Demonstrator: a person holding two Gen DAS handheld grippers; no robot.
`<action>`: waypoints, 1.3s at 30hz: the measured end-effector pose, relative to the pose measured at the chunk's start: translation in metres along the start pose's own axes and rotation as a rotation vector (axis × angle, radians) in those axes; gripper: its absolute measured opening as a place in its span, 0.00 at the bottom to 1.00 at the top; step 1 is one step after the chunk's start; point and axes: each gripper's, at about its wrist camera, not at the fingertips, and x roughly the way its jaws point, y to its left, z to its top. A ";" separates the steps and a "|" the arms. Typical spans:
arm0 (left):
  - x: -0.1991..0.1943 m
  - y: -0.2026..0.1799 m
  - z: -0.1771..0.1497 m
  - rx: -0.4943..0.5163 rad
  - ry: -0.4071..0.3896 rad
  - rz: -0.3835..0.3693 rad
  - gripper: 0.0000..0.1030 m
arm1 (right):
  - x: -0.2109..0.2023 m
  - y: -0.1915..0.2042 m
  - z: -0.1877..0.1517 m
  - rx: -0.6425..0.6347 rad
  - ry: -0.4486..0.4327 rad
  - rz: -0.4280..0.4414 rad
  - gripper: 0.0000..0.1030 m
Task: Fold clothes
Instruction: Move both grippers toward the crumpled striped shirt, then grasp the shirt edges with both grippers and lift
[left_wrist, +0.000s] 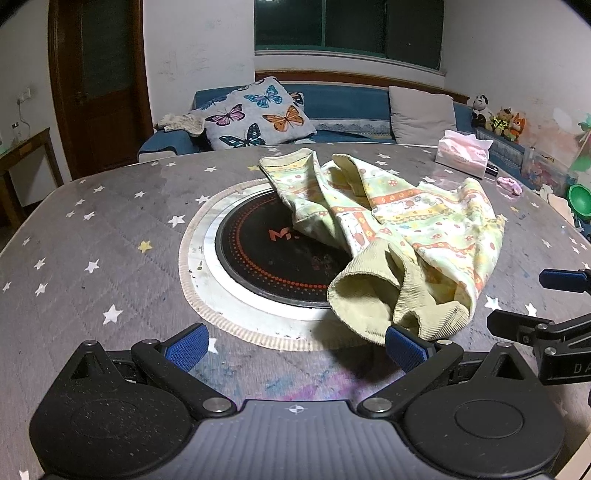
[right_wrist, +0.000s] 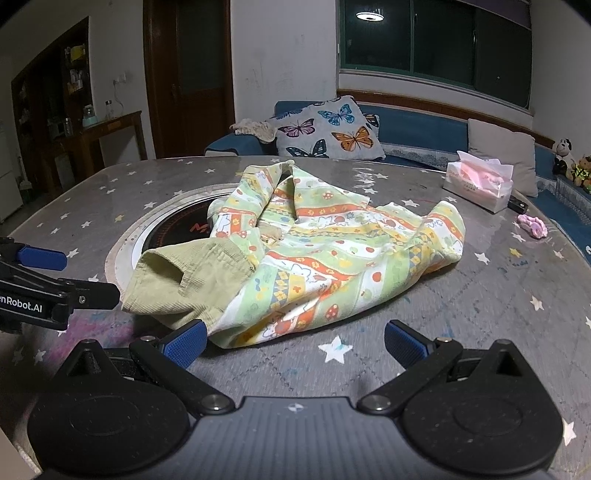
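While both grippers hung spread and empty, I judged the crumpled garment (right_wrist: 314, 254) needed flattening first. Left gripper (left_wrist: 297, 349) suited the near ribbed waistband (left_wrist: 373, 295); right gripper (right_wrist: 293, 343) suited the near printed hem (right_wrist: 280, 325).

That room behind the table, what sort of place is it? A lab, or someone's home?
Most likely a home living room. A blue sofa with a butterfly cushion runs under the window, soft toys sit along its end, and a tissue box stands on the star-patterned table beside the crumpled garment.

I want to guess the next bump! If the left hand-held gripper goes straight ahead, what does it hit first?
Probably the garment: its ribbed waistband already lies by the left hand-held gripper's right finger. Depth is hard to judge.
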 end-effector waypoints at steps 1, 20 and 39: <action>0.001 0.000 0.000 -0.001 0.001 -0.001 1.00 | 0.001 0.000 0.000 0.000 0.001 0.000 1.00; 0.010 0.004 0.007 -0.003 0.019 0.005 1.00 | 0.012 0.001 0.006 -0.006 0.015 0.005 1.00; 0.033 0.003 0.077 0.058 -0.094 0.009 1.00 | 0.035 -0.027 0.048 0.008 0.016 0.013 1.00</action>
